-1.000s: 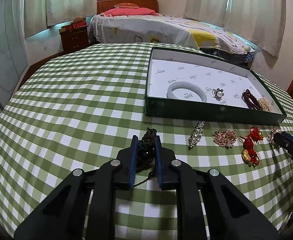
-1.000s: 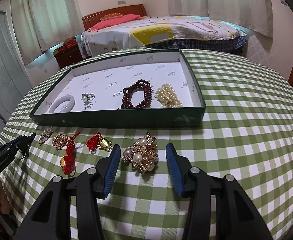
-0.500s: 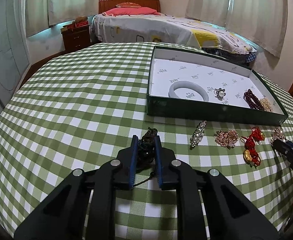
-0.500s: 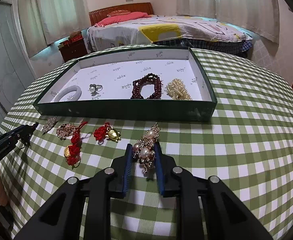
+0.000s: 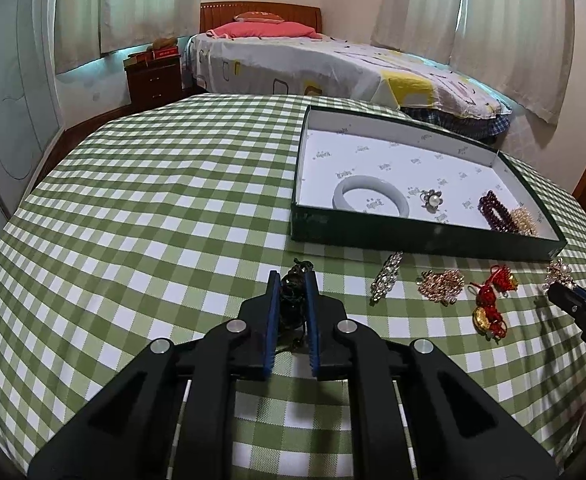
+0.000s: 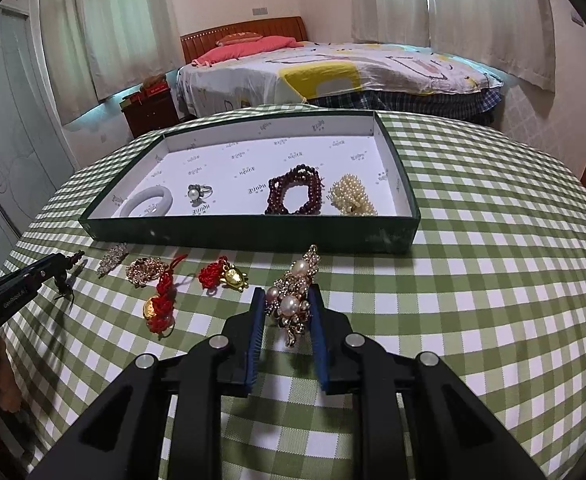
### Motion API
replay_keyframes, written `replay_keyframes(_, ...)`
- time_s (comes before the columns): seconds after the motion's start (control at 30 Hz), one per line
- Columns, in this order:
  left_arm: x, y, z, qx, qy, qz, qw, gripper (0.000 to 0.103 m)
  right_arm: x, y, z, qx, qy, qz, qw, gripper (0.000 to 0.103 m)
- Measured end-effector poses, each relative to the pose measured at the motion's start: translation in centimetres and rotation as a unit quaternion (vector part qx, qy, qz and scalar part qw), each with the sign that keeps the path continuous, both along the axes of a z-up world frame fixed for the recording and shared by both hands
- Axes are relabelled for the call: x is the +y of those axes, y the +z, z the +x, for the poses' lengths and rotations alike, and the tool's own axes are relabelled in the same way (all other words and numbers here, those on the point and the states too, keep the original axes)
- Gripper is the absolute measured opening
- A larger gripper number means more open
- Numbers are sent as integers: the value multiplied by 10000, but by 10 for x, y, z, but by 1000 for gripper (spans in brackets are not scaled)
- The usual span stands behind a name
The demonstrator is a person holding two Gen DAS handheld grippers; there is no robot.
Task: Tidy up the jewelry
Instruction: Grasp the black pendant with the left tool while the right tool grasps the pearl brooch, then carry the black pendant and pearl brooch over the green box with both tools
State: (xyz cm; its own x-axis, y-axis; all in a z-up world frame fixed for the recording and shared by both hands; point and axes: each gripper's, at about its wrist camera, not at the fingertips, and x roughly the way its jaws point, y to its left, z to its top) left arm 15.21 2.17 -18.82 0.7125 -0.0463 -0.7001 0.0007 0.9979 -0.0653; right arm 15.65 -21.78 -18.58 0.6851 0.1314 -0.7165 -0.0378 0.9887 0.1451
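My left gripper (image 5: pixel 293 276) holds a dark beaded piece (image 5: pixel 293 300) just above the checked cloth, its blue pads still closing on it. Clamped between the pads of my right gripper (image 6: pixel 285 292) is a gold brooch with pearls (image 6: pixel 301 268), tilted up in front of the green tray (image 6: pixel 253 236). Inside the tray lie a white bangle (image 6: pixel 149 202), a pearl ring (image 6: pixel 197 192), a dark red bead bracelet (image 6: pixel 293 196) and a pearl bracelet (image 6: pixel 351 200). On the cloth between the grippers are a silver clip (image 5: pixel 385 276), a gold chain piece (image 5: pixel 441 286) and two red knotted charms (image 5: pixel 489 308).
The round table (image 5: pixel 133 200) wears a green and white checked cloth, and its edge falls away near both grippers. A bed (image 5: pixel 313 64) and a nightstand (image 5: pixel 153 80) stand behind. A hand (image 6: pixel 5 384) shows at the left of the right wrist view.
My right gripper went from open around the pearl brooch to shut on it, and the brooch now stands tilted up. The left gripper has kept its place on the dark piece.
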Motion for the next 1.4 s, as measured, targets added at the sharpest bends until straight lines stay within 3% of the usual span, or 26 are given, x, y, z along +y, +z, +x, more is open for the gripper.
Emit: replay_keyframes(1.4,-1,56,-20,-678,-74,-84,9976,7,1,32,-9,-446,36,60,9990,22)
